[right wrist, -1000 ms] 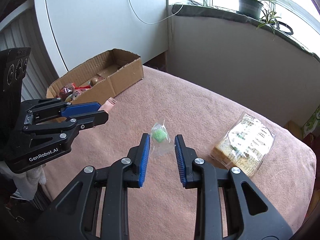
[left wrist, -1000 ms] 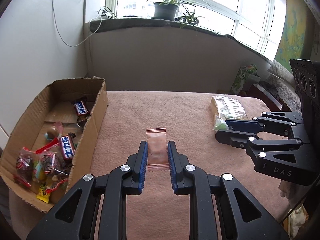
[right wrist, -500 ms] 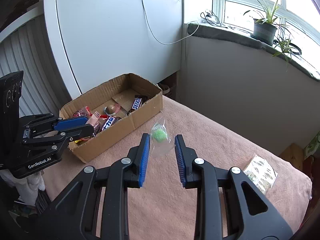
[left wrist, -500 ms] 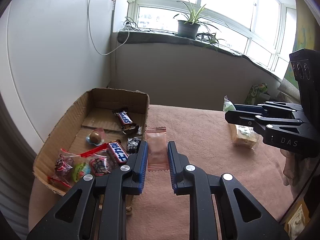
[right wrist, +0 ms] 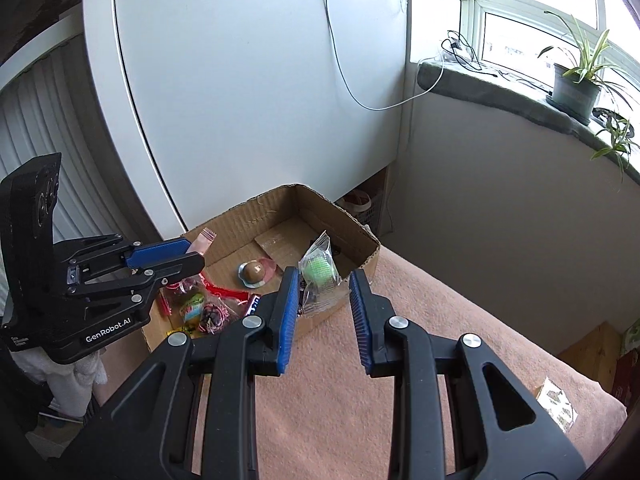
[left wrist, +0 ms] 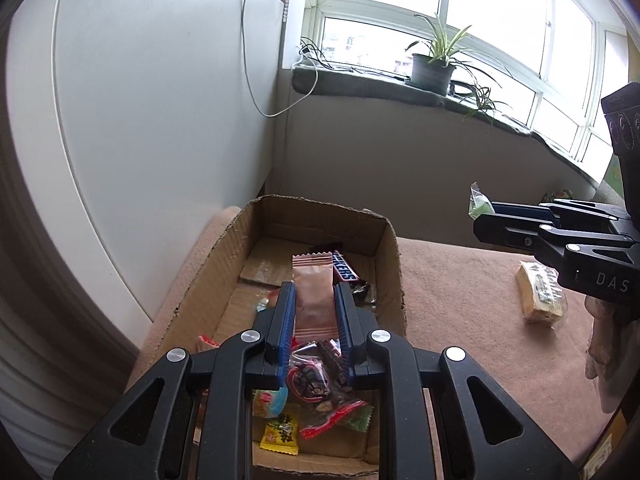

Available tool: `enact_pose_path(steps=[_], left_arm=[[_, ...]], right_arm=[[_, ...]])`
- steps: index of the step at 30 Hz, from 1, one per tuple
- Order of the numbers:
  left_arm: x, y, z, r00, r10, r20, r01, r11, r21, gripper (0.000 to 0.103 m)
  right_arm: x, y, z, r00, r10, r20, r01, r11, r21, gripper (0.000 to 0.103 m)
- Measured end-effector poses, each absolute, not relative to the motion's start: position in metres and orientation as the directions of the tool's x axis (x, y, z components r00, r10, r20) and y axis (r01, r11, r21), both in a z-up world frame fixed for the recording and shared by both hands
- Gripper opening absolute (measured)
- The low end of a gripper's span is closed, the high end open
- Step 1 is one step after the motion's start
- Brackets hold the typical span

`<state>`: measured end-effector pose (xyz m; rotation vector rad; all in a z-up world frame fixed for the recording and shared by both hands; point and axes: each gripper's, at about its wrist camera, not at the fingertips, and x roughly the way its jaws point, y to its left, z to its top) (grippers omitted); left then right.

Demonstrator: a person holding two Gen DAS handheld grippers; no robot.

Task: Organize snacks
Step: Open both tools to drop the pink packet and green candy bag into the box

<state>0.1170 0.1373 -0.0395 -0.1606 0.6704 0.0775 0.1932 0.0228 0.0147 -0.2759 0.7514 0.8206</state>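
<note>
My left gripper (left wrist: 314, 286) is shut on a pink sachet (left wrist: 314, 296) and hovers over the middle of the cardboard box (left wrist: 390, 264). In the right wrist view the same gripper (right wrist: 190, 254) sits above the box's left side with the sachet (right wrist: 205, 239) sticking out. My right gripper (right wrist: 325, 276) is shut on a clear packet with a green candy (right wrist: 318, 270), held in the air at the box's near right wall (right wrist: 362, 236). From the left wrist view, that gripper (left wrist: 480, 218) and its packet (left wrist: 478, 200) are to the right of the box.
The box holds a Snickers bar (left wrist: 344, 269), a round chocolate (right wrist: 255, 270) and several wrapped sweets (left wrist: 320, 392). A packet of bread (left wrist: 540, 296) lies on the pink blanket (left wrist: 460, 304) to the right. A white panel stands behind the box, a potted plant (left wrist: 434, 68) on the sill.
Both grippers have carried their snacks leftward from over the blanket. The left one is now above the box, and the right one has reached the box's right wall.
</note>
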Motion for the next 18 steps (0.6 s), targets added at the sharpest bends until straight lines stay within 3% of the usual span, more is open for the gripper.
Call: enact_pose_path(steps=[18], left_arm=[[0.146,0.168,-0.061,0.74,0.063,-0.67,-0.174,0.98,-0.1,0.018]], right_arm=[[0.223,0.1,-0.039,0.351,0.532,-0.771,-0.746,0.656,0.113,0.027]])
